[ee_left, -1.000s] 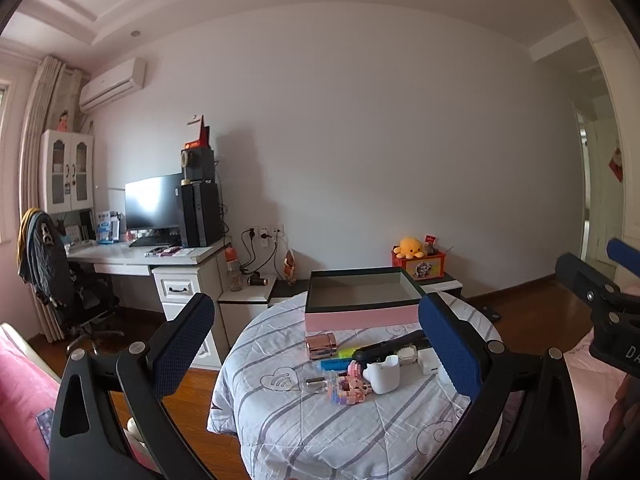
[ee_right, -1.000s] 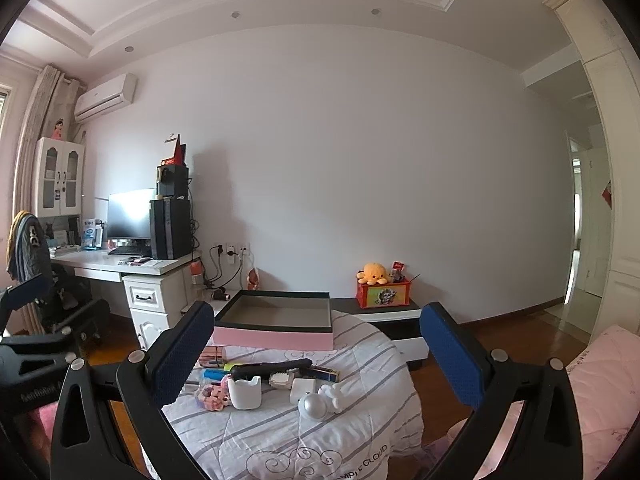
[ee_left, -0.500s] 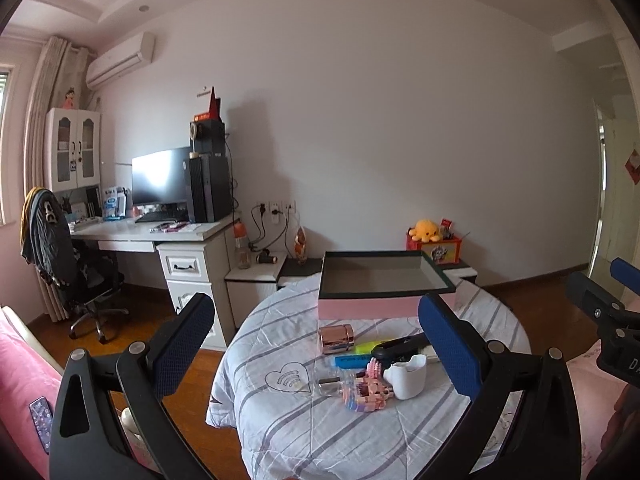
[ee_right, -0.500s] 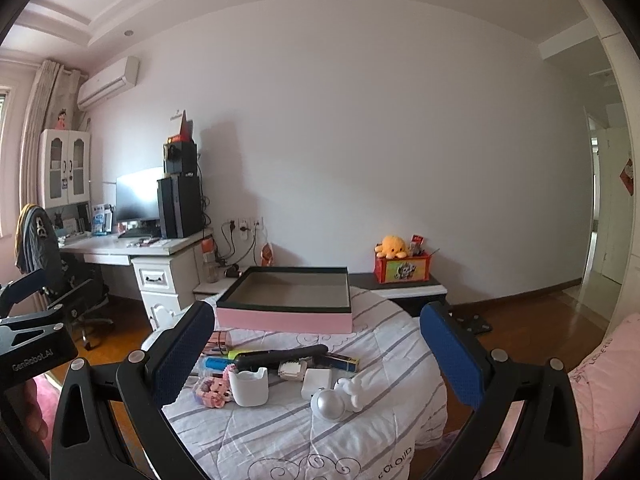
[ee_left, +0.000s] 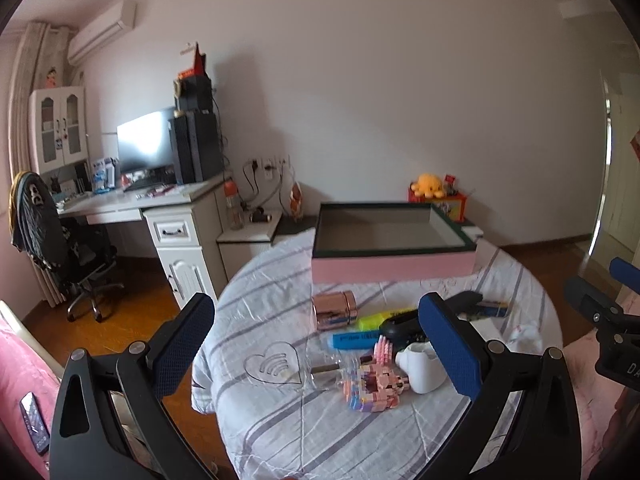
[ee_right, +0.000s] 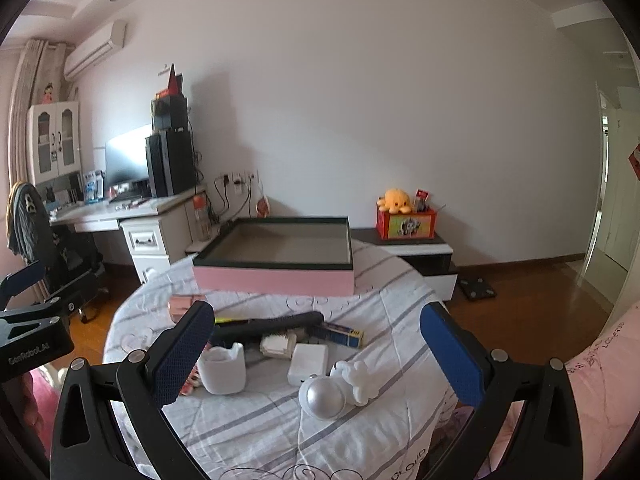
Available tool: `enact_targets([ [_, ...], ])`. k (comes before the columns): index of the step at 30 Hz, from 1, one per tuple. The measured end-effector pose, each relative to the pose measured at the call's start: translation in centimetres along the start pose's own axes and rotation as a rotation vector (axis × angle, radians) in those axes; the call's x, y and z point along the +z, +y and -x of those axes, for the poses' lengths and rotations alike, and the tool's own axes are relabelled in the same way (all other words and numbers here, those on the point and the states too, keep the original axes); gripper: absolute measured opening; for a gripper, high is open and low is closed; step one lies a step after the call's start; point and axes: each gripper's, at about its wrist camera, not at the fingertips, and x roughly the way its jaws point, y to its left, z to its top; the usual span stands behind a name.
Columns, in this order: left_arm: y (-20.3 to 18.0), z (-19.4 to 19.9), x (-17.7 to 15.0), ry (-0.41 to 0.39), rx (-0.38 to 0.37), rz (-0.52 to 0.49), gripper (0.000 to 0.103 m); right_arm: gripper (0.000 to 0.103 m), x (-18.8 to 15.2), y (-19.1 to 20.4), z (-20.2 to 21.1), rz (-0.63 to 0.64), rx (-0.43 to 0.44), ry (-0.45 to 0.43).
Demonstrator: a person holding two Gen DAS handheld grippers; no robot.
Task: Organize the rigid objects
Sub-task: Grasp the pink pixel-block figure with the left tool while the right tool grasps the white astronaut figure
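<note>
A pink box with a dark rim [ee_left: 394, 266] [ee_right: 276, 278] stands open and empty at the far side of a round table with a striped cloth [ee_left: 280, 420] [ee_right: 256, 428]. Before it lie a copper tin [ee_left: 334, 311], a blue marker [ee_left: 352, 340], a yellow marker [ee_left: 378, 320], a long black tool [ee_right: 272, 326], a pink brick figure [ee_left: 376, 384], a white cup [ee_right: 222, 368], a white charger [ee_right: 308, 364] and a white astronaut figure [ee_right: 336, 390]. My left gripper [ee_left: 316, 344] and right gripper [ee_right: 316, 354] hang open above the near edge, holding nothing.
A white desk [ee_left: 160, 208] with a monitor and a computer tower stands at the left, with an office chair [ee_left: 56, 248] beside it. A low cabinet [ee_right: 416, 252] carries a red box and an orange plush toy. Wooden floor surrounds the table.
Both grippers have come closer to the table and tilted down, so the objects look larger and lower in view. Both stay open.
</note>
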Motion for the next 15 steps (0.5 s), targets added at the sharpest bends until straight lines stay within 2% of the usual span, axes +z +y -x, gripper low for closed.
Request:
enact_targets([
  [10,-1.0,-7.1,-5.4,0.241,-0.042,-0.077,0.103,0.103,-4.4,-2.5,-5.3,-0.006,-0.023,0.172],
  [15,-1.3,-9.1,-7.0,0.303,-0.072,-0.084,0.103,0.103,-6.3,-3.5,-7.3,-0.002,-0.033,0.249],
])
